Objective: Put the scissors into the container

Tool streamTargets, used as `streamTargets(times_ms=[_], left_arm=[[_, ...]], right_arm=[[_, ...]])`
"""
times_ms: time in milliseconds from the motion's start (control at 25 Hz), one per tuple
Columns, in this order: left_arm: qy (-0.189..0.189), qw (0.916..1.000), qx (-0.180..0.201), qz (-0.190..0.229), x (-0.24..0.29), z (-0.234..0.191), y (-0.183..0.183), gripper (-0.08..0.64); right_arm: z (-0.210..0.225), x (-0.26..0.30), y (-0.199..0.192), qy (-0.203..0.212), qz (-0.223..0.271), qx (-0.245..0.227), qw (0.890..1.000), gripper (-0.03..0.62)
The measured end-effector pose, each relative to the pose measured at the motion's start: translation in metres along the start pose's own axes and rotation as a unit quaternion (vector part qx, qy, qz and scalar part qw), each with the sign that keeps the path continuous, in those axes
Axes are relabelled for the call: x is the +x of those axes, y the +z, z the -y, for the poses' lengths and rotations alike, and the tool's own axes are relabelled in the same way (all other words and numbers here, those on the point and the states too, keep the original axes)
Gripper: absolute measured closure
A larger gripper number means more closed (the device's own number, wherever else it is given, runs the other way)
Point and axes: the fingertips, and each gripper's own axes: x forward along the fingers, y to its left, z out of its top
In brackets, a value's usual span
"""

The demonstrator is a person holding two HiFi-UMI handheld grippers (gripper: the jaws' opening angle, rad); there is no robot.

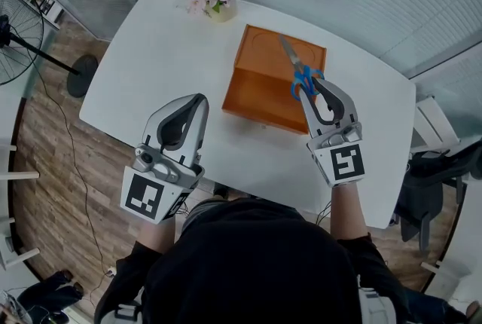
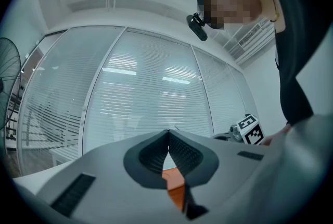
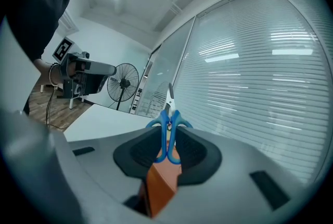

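Two grippers hover over the white surface [image 1: 166,51]. The right gripper [image 1: 307,86] has its jaws clamped on the blue handles of the scissors [image 1: 295,65]. The blades run straight ahead of the jaw tips, long axis in line with the jaws, above the orange container [image 1: 260,102] just below them. The left gripper [image 1: 200,99] has its jaws pressed together on nothing, with the container ahead to their right. The drop falls to the right gripper: lower, then part the jaws.

My left gripper [image 1: 200,99] and right gripper [image 1: 316,85] are grey shells with black ribbed pads [image 2: 182,151] and black-and-white marker cubes [image 1: 153,197]; my top [image 1: 248,270] is black.
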Motion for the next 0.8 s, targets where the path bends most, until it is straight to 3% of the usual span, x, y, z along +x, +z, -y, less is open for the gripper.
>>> streamTargets(times_ms=[160, 800], left_arm=[[0.000, 1.0000, 0.001, -0.001, -0.001, -0.001, -0.001, 0.549], [0.002, 1.0000, 0.001, 0.001, -0.001, -0.006, 0.001, 0.549]], right_arm=[[-0.006, 0.006, 0.003, 0.016, 0.027, 0.005, 1.000, 0.500], [-0.019, 0.019, -0.022, 0.049, -0.019, -0.016, 0.999, 0.500]])
